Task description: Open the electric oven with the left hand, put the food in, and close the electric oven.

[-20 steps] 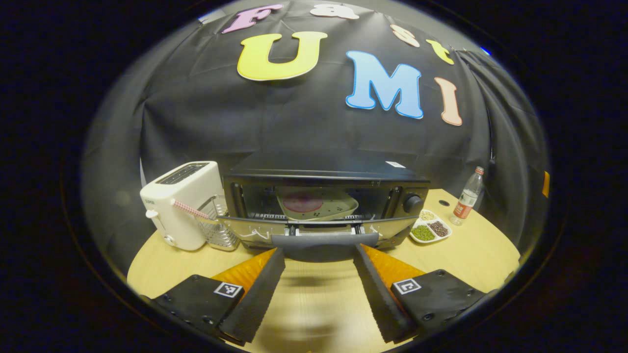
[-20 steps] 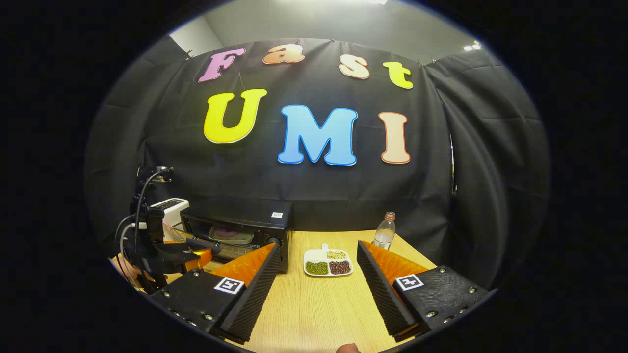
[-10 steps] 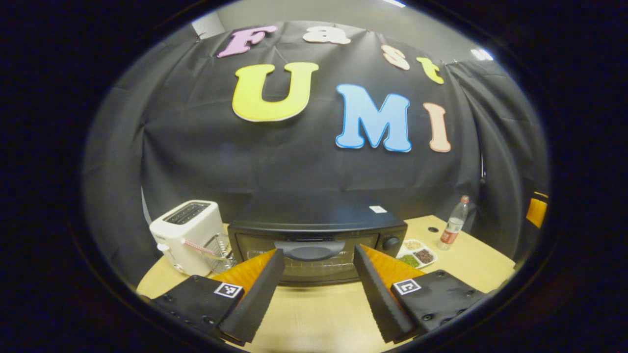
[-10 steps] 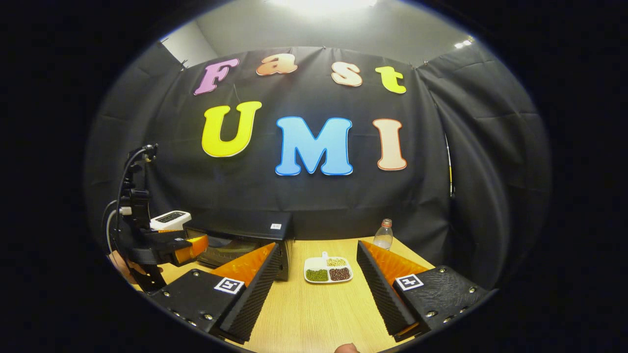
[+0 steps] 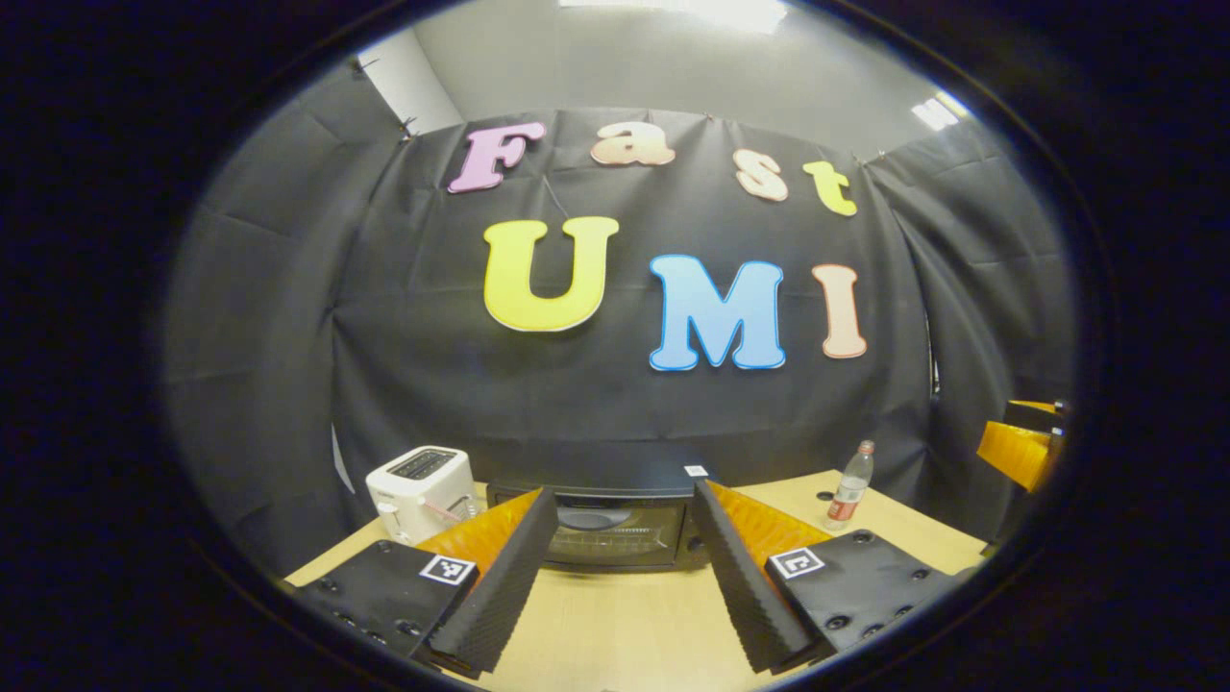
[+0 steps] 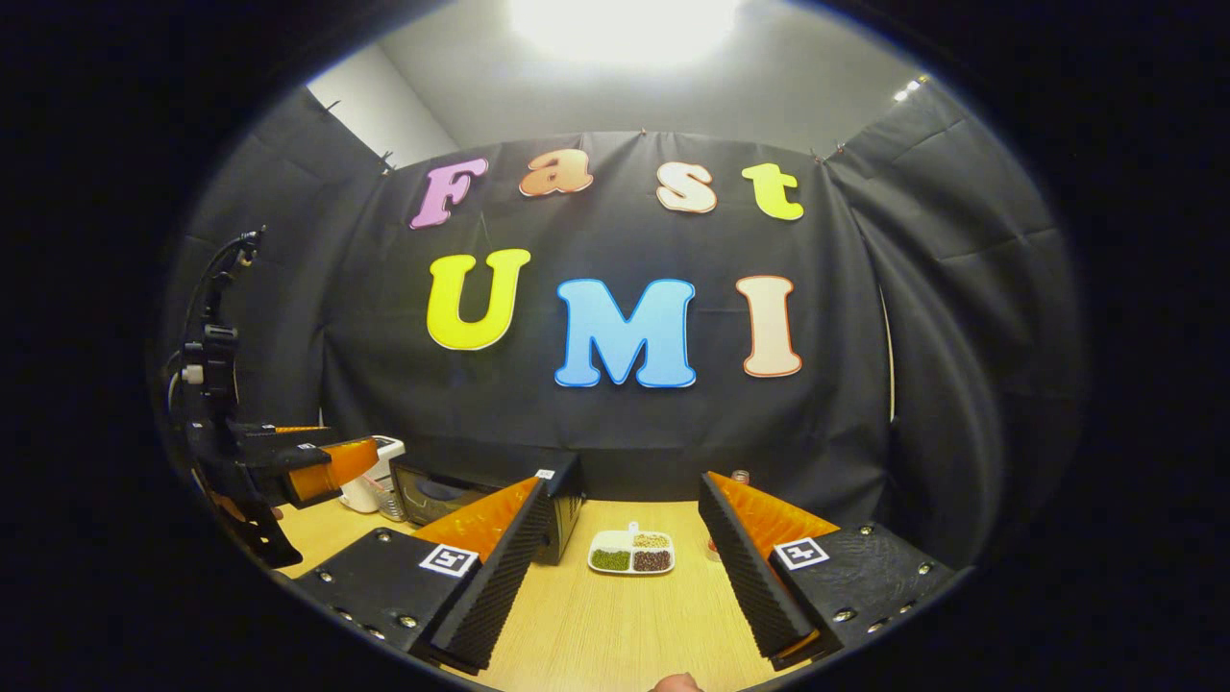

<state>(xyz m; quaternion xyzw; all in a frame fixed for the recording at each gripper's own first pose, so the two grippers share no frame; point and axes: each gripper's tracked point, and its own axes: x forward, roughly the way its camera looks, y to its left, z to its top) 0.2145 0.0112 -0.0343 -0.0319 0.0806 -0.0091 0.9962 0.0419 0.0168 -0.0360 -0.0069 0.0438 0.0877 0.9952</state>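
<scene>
**Oven shut, both grippers held back and empty**

The oven (image 5: 615,524) sits at the back of the wooden surface (image 5: 625,625), against the black cloth wall, with its door closed. Through the glass I cannot make out the food. A white toaster (image 5: 423,488) stands just beside it on one side; a bottle (image 5: 848,498) stands farther off on the other, and a divided dish (image 6: 631,555) of beans lies near the oven's knob end.

The left gripper (image 5: 620,577) hovers above the surface, well apart from the oven, fingers spread wide with nothing between them. It also shows from the side in the right gripper view (image 6: 317,461).

The right gripper (image 6: 615,577) is likewise wide open and empty, pointed toward the dish.
</scene>
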